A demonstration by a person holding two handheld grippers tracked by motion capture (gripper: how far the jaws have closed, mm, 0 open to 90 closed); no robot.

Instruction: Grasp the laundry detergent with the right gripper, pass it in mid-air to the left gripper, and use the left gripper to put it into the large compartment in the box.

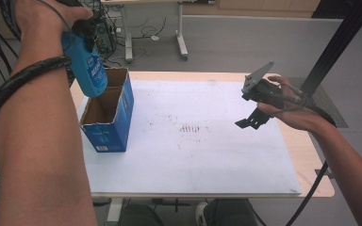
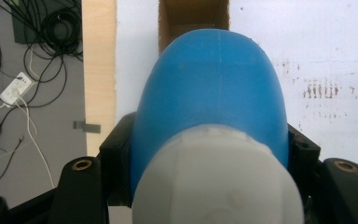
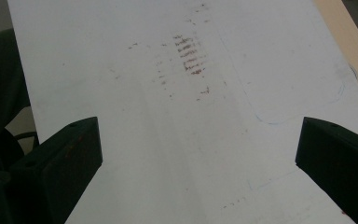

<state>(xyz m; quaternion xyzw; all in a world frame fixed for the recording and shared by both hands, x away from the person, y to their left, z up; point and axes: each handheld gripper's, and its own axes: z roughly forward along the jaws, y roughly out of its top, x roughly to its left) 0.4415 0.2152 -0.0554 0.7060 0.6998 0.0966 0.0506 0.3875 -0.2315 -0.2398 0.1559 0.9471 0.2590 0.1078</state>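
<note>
The left hand-held gripper (image 1: 86,35) is clenched on a blue bottle (image 1: 88,66), its black jaws pressing the bottle's sides just below the white cap (image 2: 219,179). It holds the bottle in the air, bottom end down, directly above the open top of a blue cardboard box (image 1: 109,115). In the left gripper view the bottle's rounded body (image 2: 212,88) lines up with the brown inside of the box (image 2: 193,18) beyond it. The box stands upright near the left edge of the white surface (image 1: 226,155).

The right hand-held gripper (image 1: 252,121) hovers released over the right part of the surface, jaws wide apart with nothing between them. In the right gripper view a patch of reddish-brown smudges (image 3: 189,58) marks the white board ahead of it.
</note>
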